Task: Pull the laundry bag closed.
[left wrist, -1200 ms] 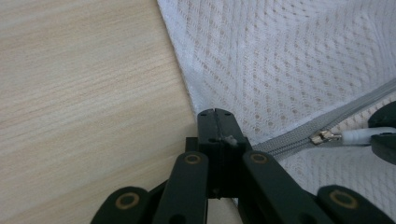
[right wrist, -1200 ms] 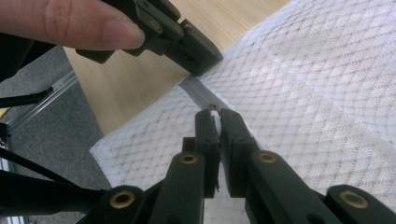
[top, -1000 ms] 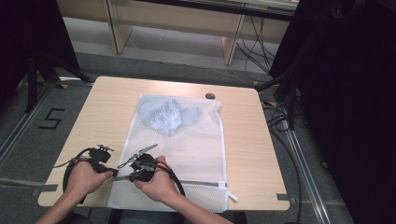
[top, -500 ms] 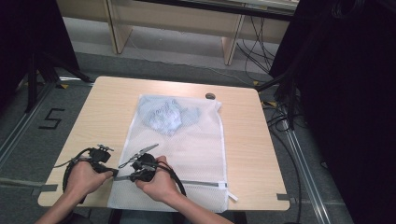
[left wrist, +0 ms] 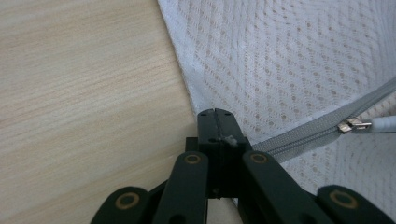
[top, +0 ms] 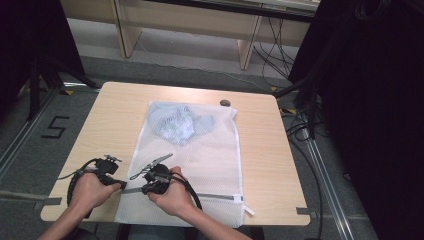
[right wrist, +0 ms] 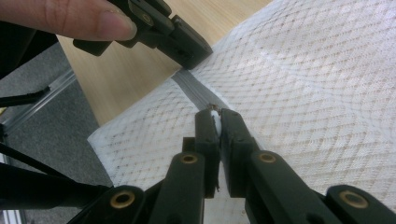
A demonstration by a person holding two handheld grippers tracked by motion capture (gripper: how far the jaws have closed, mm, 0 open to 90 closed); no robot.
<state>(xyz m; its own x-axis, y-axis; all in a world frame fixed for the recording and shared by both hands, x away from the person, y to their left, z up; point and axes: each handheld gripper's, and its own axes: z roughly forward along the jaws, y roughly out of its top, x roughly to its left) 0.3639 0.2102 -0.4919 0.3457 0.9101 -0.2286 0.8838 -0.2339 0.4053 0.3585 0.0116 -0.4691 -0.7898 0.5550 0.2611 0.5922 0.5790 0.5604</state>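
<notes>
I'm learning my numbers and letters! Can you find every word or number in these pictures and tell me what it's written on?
"5" - a big dark number on the grey floor to the left of the wooden table, in the high view.
No words or labels can be read on the white mesh laundry bag, on its grey zipper, or on the black grippers.

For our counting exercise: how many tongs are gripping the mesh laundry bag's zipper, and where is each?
2. The left tongs clamp the zipper's end at the mesh laundry bag's left edge. The right tongs pinch the white zipper pull a little further along the grey zipper.
</notes>
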